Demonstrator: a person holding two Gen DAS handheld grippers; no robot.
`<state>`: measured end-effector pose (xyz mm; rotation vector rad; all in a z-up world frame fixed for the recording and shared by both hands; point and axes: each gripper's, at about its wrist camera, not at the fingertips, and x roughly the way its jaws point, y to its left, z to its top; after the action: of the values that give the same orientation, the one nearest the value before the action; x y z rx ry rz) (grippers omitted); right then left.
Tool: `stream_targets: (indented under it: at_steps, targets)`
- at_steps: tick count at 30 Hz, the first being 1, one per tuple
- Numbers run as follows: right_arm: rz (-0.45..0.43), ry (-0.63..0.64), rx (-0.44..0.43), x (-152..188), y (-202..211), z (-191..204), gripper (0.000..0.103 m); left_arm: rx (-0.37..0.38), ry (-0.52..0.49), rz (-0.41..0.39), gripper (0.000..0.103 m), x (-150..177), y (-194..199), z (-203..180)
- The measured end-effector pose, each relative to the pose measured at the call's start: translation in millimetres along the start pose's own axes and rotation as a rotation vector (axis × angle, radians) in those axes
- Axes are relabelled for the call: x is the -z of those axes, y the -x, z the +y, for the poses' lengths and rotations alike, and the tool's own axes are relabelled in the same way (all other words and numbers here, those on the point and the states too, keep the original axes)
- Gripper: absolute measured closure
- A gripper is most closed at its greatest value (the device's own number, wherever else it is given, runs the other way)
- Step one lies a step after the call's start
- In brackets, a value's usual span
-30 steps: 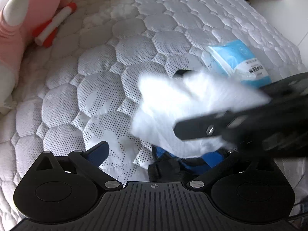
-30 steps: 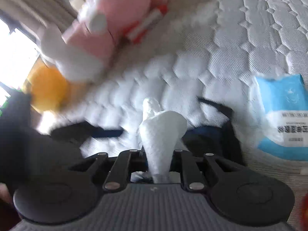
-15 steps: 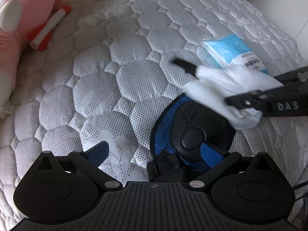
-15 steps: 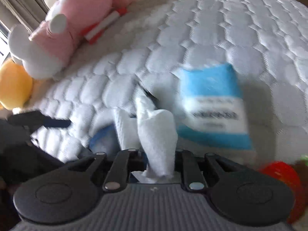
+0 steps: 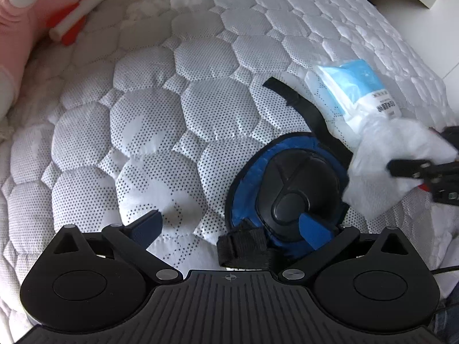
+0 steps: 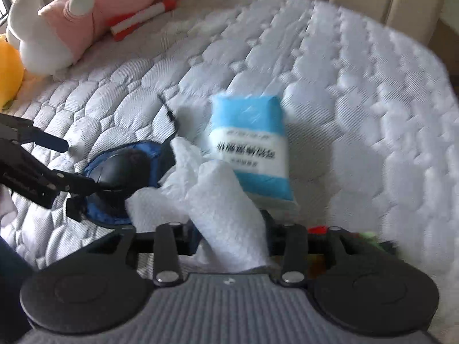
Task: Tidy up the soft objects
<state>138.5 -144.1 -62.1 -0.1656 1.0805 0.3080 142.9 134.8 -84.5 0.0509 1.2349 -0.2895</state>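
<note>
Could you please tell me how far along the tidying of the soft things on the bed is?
Nothing looks sorted yet. In hand: the right gripper is shut on a white tissue. The left gripper is open over the blue and black pad. Left: that pad, the blue tissue pack and the pink plush toy lie scattered on the mattress.

Bare quilted mattress (image 5: 149,132) lies open left of the blue-and-black pad (image 5: 287,195), while the tissue pack (image 5: 355,91) crowds its right and the pink plush (image 5: 17,20) blocks the far left.
</note>
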Motion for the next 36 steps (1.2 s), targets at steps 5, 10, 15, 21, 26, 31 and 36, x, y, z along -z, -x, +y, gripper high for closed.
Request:
stream_targets:
  at_steps: [5,10,15,21,26,31,36]
  targets:
    - [-0.103,0.002,0.085,7.4,37.5,-13.3,0.044,0.041,0.058,0.016,0.000,-0.6,-2.6,4.8]
    - [-0.181,-0.037,-0.001,1.5,51.3,-2.5,0.028,0.197,0.261,0.067,0.000,-1.9,-8.8,26.2]
    - [-0.320,0.019,0.131,2.9,63.3,9.7,0.035,0.310,0.409,0.066,0.000,2.6,-7.4,47.2]
    - [-0.547,-0.151,-0.045,9.4,116.5,-10.3,0.005,0.440,0.585,-0.019,0.000,7.8,10.1,74.6]
    - [-0.297,-0.188,-0.375,3.2,69.3,-3.9,0.005,0.587,0.723,0.108,0.000,14.6,-16.9,76.9]
    - [-0.160,-0.180,-0.317,9.8,18.7,15.1,0.013,0.463,0.651,0.121,0.000,9.9,-17.3,66.5]
    - [-0.074,-0.248,-0.342,9.5,-25.1,18.1,0.012,0.487,0.668,0.153,0.000,9.4,-29.1,71.2]
